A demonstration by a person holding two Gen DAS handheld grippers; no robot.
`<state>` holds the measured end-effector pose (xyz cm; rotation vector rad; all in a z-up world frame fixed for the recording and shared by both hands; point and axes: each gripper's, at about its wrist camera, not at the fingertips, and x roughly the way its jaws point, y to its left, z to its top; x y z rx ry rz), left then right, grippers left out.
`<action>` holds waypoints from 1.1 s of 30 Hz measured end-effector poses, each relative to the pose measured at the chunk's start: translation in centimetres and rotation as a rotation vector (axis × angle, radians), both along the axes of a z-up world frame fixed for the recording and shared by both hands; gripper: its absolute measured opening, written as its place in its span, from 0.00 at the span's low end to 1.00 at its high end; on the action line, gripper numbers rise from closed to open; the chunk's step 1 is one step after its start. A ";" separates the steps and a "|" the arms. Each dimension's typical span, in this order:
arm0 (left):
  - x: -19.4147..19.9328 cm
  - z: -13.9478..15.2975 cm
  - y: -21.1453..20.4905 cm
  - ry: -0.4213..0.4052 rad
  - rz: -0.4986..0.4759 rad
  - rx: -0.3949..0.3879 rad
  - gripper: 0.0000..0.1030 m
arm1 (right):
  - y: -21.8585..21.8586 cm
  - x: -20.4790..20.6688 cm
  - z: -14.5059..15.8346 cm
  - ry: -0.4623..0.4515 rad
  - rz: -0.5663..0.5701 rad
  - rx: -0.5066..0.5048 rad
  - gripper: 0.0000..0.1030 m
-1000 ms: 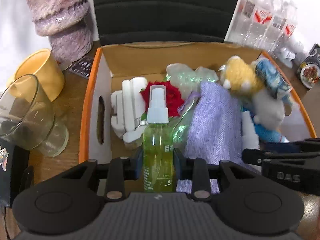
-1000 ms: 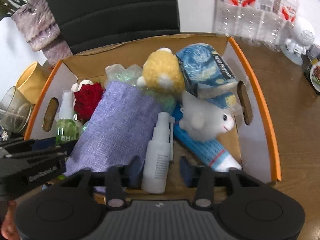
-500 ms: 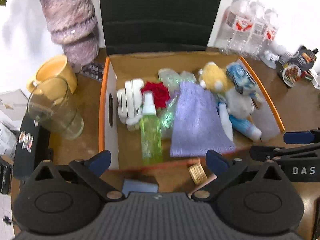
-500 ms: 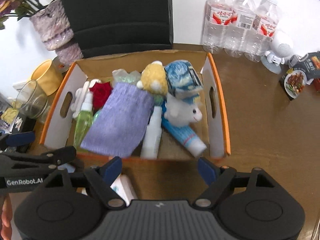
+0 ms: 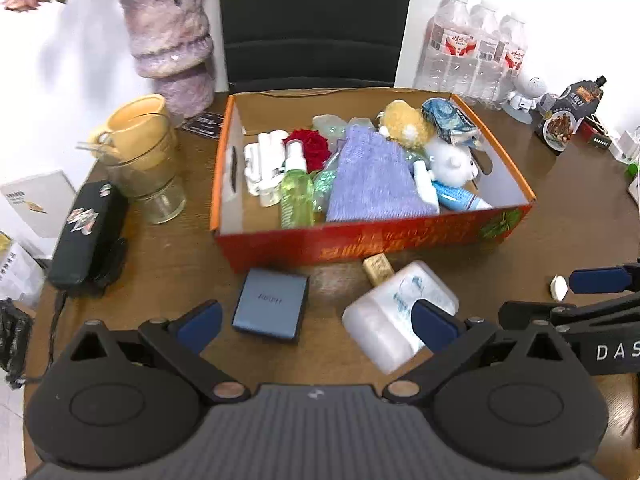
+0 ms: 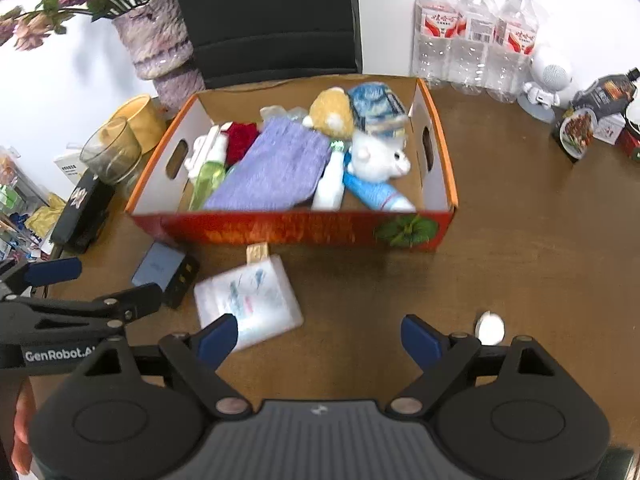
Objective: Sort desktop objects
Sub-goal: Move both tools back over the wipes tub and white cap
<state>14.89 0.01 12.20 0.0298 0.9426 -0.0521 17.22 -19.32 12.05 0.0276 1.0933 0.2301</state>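
With the box (image 5: 372,240) loaded, both hand-held grippers are empty, left (image 5: 316,316) wide open, right (image 6: 318,334) opening, over the surface (image 6: 500,248); next, grasp the case (image 5: 271,305) or packet (image 6: 248,294) nearby.

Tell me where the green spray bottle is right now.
The green spray bottle lies inside the box near its left end, between the white plastic piece and the purple cloth, its cap by the red rose.
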 end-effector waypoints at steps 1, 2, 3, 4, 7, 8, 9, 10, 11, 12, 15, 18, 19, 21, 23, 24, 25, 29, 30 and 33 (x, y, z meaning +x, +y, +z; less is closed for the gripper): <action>-0.9 -0.1 0.0 -0.021 0.003 0.003 1.00 | 0.0 -0.8 -0.1 -0.009 0.004 0.003 0.86; -1.9 -0.3 0.0 -0.042 0.006 0.006 1.00 | 0.1 -1.8 -0.3 -0.023 0.009 0.007 0.86; -2.8 -0.5 0.1 -0.062 0.010 0.001 1.00 | 0.1 -2.7 -0.6 -0.038 0.013 0.012 0.87; -3.8 -0.9 0.2 -0.081 0.013 -0.005 1.00 | 0.0 -3.6 -0.9 -0.053 0.011 0.020 0.88; -6.7 -3.2 0.8 -0.123 0.023 -0.055 1.00 | -0.1 -6.8 -2.4 -0.121 0.005 0.033 0.90; -7.6 -4.2 1.1 -0.134 0.030 -0.073 1.00 | -0.1 -7.9 -3.2 -0.149 0.012 0.026 0.91; -8.5 -5.2 1.3 -0.145 0.037 -0.090 1.00 | -0.1 -8.9 -4.2 -0.183 0.018 0.015 0.91; -9.3 -6.1 1.3 -0.159 0.048 -0.088 1.00 | 0.0 -9.8 -5.2 -0.217 0.025 0.004 0.91; -10.2 -7.0 1.2 -0.175 0.056 -0.068 1.00 | 0.0 -10.8 -6.2 -0.251 0.031 -0.008 0.91; -11.0 -7.6 1.0 -0.193 0.058 -0.046 1.00 | 0.1 -11.7 -7.2 -0.285 0.037 -0.020 0.91; -13.3 -8.9 0.3 -0.264 0.019 0.012 1.00 | 0.1 -13.4 -10.1 -0.349 0.041 -0.054 0.91; -14.1 -9.6 -0.1 -0.278 -0.018 0.008 1.00 | -0.1 -14.3 -12.0 -0.369 0.029 -0.073 0.91; -14.1 -9.9 -0.1 -0.272 -0.019 -0.005 1.00 | -0.3 -14.5 -12.1 -0.376 0.018 -0.060 0.92; -14.0 -10.5 -0.2 -0.260 -0.017 -0.020 1.00 | -0.6 -15.0 -12.3 -0.390 -0.002 -0.032 0.92; -13.8 -11.1 -0.3 -0.248 -0.009 -0.013 1.00 | -0.6 -15.4 -12.4 -0.404 -0.015 -0.049 0.92; -13.8 -11.4 -0.3 -0.243 -0.010 -0.016 1.00 | -0.6 -15.6 -12.5 -0.408 -0.017 -0.053 0.95; -13.8 -11.7 -0.2 -0.238 -0.011 -0.021 1.00 | -0.6 -15.6 -12.6 -0.406 -0.019 -0.052 0.96; -13.9 -12.2 -0.3 -0.238 -0.011 -0.012 1.00 | -0.8 -15.7 -12.8 -0.394 -0.021 -0.046 1.00; -14.0 -12.3 -0.3 -0.244 -0.010 -0.010 1.00 | -0.8 -15.6 -12.8 -0.393 -0.024 -0.047 1.00; -14.0 -12.3 -0.3 -0.245 -0.009 -0.014 1.00 | -0.8 -15.7 -12.8 -0.393 -0.025 -0.048 1.00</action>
